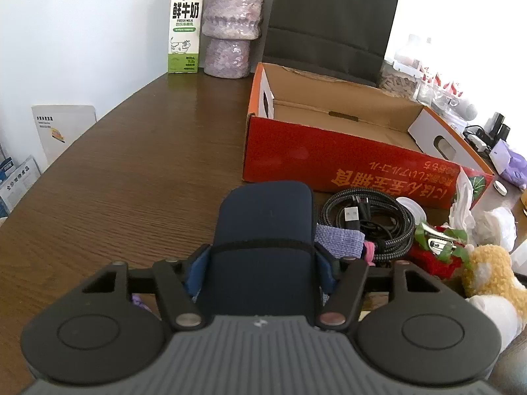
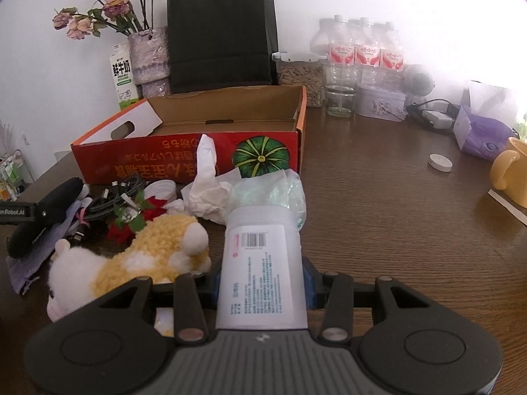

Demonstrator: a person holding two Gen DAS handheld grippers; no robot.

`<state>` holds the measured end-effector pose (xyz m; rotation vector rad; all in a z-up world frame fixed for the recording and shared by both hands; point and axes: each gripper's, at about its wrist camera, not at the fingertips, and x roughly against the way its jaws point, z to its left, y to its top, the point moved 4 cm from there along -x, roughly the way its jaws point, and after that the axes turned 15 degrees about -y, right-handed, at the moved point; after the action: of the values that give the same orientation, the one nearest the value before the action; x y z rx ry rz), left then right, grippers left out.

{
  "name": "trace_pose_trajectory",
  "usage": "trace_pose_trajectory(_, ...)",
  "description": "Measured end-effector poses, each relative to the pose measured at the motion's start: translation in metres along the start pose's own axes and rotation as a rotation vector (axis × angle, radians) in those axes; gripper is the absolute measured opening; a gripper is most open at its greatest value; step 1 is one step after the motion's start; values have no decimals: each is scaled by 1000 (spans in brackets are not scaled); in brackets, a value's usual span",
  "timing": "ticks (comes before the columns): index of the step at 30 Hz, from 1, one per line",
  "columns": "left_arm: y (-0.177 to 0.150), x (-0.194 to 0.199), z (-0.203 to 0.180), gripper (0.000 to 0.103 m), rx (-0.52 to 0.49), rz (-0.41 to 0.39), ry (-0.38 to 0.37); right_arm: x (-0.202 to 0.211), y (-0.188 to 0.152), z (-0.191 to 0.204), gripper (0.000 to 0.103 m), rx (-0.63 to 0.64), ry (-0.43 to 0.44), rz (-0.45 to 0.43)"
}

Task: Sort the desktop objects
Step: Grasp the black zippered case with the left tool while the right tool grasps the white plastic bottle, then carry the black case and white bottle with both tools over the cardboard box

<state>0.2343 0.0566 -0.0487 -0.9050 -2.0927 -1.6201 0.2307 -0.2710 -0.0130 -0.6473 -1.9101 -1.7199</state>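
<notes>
My left gripper (image 1: 262, 268) is shut on a dark blue soft case (image 1: 263, 223), with the blue pads (image 1: 197, 273) against both of its sides. The case points toward the red and orange cardboard box (image 1: 329, 154), which stands open. My right gripper (image 2: 262, 283) is shut on a white bottle (image 2: 260, 256) with a barcode label, its far end over a clear plastic bag (image 2: 273, 191). Between the grippers lie coiled cables (image 1: 378, 223), a red flower clip (image 1: 434, 250), a yellow and white plush toy (image 2: 148, 256) and crumpled tissue (image 2: 207, 184).
A milk carton (image 1: 184, 26), a purple vase (image 1: 230, 29) and a black paper bag (image 2: 220, 33) stand behind the box. Right of the box are water bottles (image 2: 362, 52), a glass jar (image 2: 339, 102), a purple tissue pack (image 2: 484, 135), a white disc (image 2: 439, 163) and a yellow mug (image 2: 507, 171).
</notes>
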Motion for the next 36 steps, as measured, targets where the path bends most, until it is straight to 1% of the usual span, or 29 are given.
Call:
trace_pose_trajectory(9, -3, 9, 0, 62, 2, -19, 39, 10, -5, -1, 42, -15, -1, -23)
trace_pose_trajectory(19, 5, 40, -6, 62, -11, -107, 23, 38, 5, -2, 42, -14, 0, -100)
trace_pose_trajectory(24, 16, 53, -15, 62, -20, -147, -1, 51, 15, -1, 42, -20, 11, -143)
trace_pose_trajectory(27, 25, 57, -23, 62, -34, -168, -16, 55, 28, 2, 42, -21, 18, -175)
trace_pose_trajectory(30, 44, 58, -33, 62, -50, -193, -34, 56, 49, 5, 42, -19, 25, -215)
trace_pose_trajectory(33, 68, 53, -45, 62, -63, -215, -51, 52, 79, 13, 42, -8, 33, -256)
trace_pose_trajectory(36, 97, 41, -56, 62, -66, -227, -69, 40, 114, 23, 42, 5, 35, -281)
